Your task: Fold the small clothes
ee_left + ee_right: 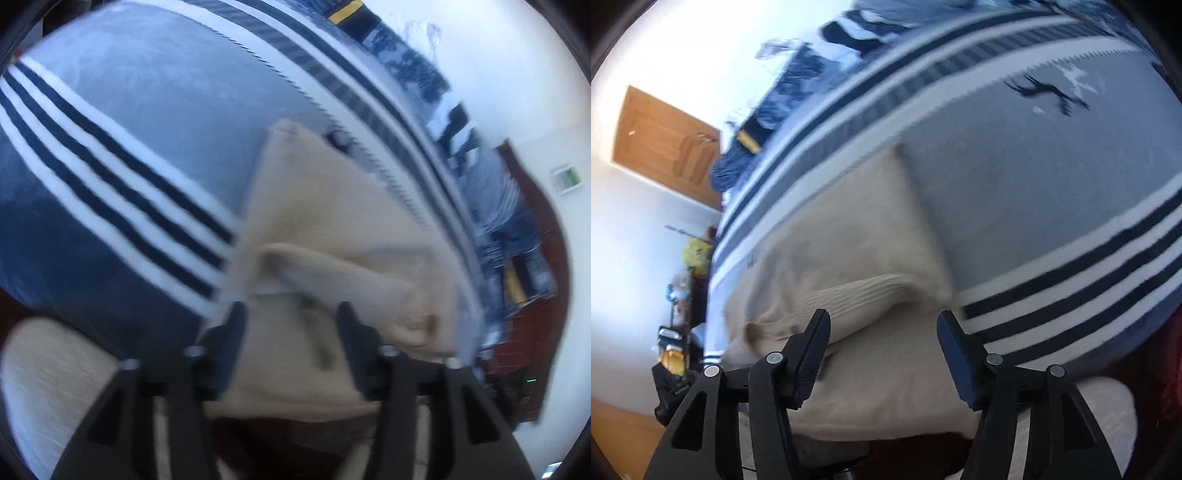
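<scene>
A beige knitted garment (314, 221) lies on the grey blanket (147, 110) with dark and white stripes, and a folded layer with a ribbed edge lies across its near part. My left gripper (290, 325) hovers over the garment's near edge, open, with cloth below the gap and the pads apart from it. In the right wrist view the same garment (849, 229) lies on the blanket (1034, 166). My right gripper (882, 332) is open too, over the ribbed fold, holding nothing. Both views are blurred.
A heap of dark blue clothes (406, 62) (783, 85) lies along the blanket's far edge. A wooden door (665, 140) and a cluttered shelf (683, 295) stand beyond it. A pale cloth-covered rounded shape (48, 387) (1100, 417) sits close beside the grippers.
</scene>
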Demonstrator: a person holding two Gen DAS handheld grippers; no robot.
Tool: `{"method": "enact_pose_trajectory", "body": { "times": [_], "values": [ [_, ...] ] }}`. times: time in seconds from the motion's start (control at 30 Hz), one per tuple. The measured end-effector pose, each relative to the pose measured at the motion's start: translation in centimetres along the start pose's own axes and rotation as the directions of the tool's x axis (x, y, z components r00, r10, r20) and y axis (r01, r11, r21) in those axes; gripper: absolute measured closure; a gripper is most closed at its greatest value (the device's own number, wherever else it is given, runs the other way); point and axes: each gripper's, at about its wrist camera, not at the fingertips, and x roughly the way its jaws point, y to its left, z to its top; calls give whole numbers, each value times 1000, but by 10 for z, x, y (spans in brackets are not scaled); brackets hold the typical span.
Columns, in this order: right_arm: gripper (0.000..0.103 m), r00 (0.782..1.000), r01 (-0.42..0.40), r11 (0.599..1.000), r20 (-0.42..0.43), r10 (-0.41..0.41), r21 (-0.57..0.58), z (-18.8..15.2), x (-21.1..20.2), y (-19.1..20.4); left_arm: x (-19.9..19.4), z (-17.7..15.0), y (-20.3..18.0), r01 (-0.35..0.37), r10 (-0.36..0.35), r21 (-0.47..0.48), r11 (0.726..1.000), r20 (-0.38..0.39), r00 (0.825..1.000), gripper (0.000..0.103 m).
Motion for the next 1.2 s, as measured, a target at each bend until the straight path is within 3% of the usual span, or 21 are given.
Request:
{"method": "enact_pose_trajectory", "body": {
  "times": [0.1,0.23,0.3,0.4,0.43,0.57,0.67,0.8,0.87,0.93,1.03,1.07,1.13,1.17,1.2],
  "values": [
    [37,1000,-12,998,-23,11,-58,7,13,29,18,16,-22,31,-33,-31,999,-44,998,44],
    [36,993,8,994,-119,-21,-108,29,66,48,55,48,-47,-95,92,-35,995,-80,993,44],
    [36,985,25,995,-170,-40,-92,38,95,46,75,58,-48,-157,151,-43,987,-129,980,44],
    [38,974,55,994,-216,-75,-99,39,119,40,77,49,-45,-166,160,-26,986,-143,977,45],
    [43,970,34,995,-236,-56,-98,36,121,40,73,41,-43,-154,150,-16,988,-148,978,45],
    [44,961,-37,987,-275,-8,-158,3,96,42,58,7,-23,-126,124,2,992,-158,980,45],
    [44,967,-21,986,-252,-21,-163,-22,72,31,52,-14,-9,-109,107,-2,994,-166,980,45],
    [39,973,-84,996,-216,81,-7,-38,48,8,37,-11,-4,-4,-6,-87,996,-125,992,45],
    [24,973,-103,992,-198,117,78,-39,50,-1,34,7,-8,6,-20,-146,989,-97,995,38],
    [23,972,-100,979,-192,134,175,-35,56,-9,36,21,-6,-52,32,-221,974,-94,995,29],
    [23,967,-102,936,-187,173,338,-23,74,-20,54,40,0,-151,112,-317,936,-137,984,29],
    [23,968,-87,920,-184,168,381,-18,80,-22,63,43,3,-187,141,-354,916,-151,978,29],
    [24,972,-37,902,-194,132,431,-11,90,-23,77,45,5,-227,168,-360,905,-188,968,29],
    [33,972,-11,891,-203,115,453,-9,97,-21,82,43,8,-244,179,-368,897,-202,963,31],
    [40,971,8,886,-215,103,463,-7,102,-20,83,40,12,-257,193,-376,890,-201,960,43]
  ]
}}
